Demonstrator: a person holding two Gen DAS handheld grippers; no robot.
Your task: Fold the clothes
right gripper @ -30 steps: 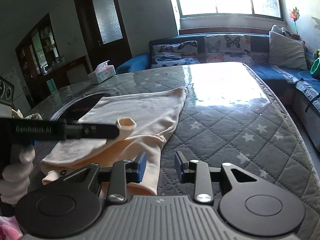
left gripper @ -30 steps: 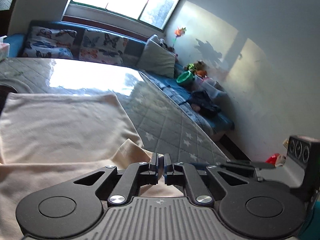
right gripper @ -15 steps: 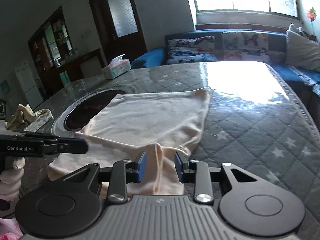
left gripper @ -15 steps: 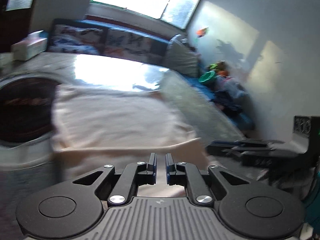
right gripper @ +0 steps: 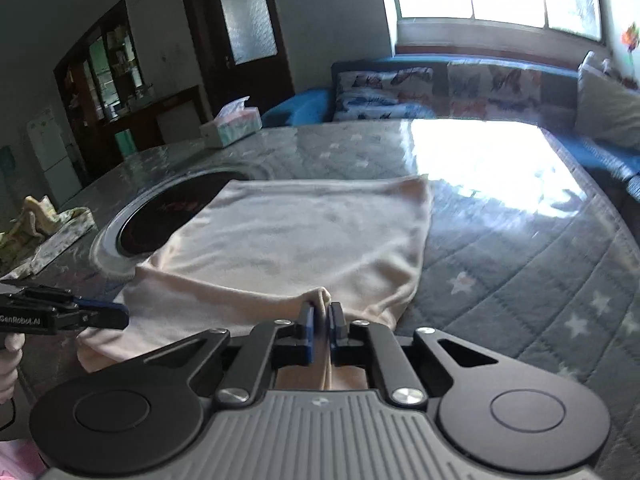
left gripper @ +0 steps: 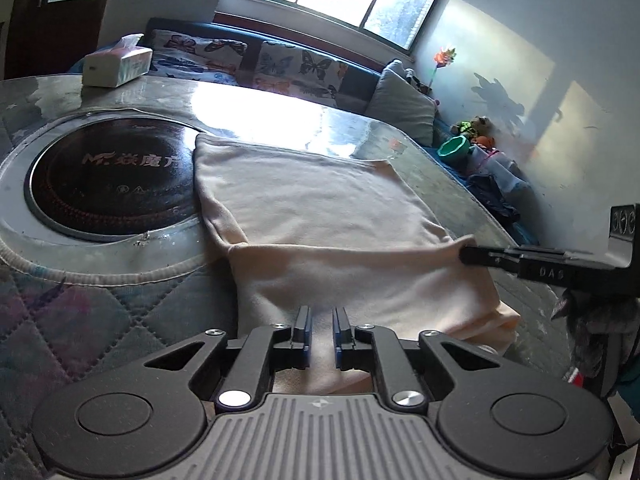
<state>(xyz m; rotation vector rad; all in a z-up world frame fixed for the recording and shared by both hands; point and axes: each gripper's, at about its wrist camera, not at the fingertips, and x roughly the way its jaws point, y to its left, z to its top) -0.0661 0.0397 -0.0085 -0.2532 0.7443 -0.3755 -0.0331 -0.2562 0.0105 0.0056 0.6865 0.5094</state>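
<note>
Both sets of tongs work on one pale peach garment (left gripper: 320,216) spread over a quilted table cover (left gripper: 96,320). From the left wrist view, the left gripper (left gripper: 321,330) sits low over the near fold of that garment; its jaws are opening, a narrow gap shows between the blue pads, and the cloth lies under and behind them without the pads pressing on it. The garment has its near part folded back on itself, with a crease line running across its middle. Left of the garment a round black cooktop (left gripper: 104,180) is let into the table, and the cloth's far left corner overlaps its rim. Beyond the cooktop stands a tissue box (left gripper: 117,62). At the garment's right edge the right gripper (left gripper: 466,254) comes in from the side, its tip on a raised corner of the fold.

From the right wrist view, the right gripper (right gripper: 322,318) is clamped together on a pinched ridge of the garment (right gripper: 296,240), cloth bunched up between the pads. Left of the garment's near edge, the left gripper (right gripper: 120,316) reaches in, held by a hand (right gripper: 10,364). Farther left of the garment a crumpled yellowish cloth (right gripper: 36,220) lies on the table.
</note>
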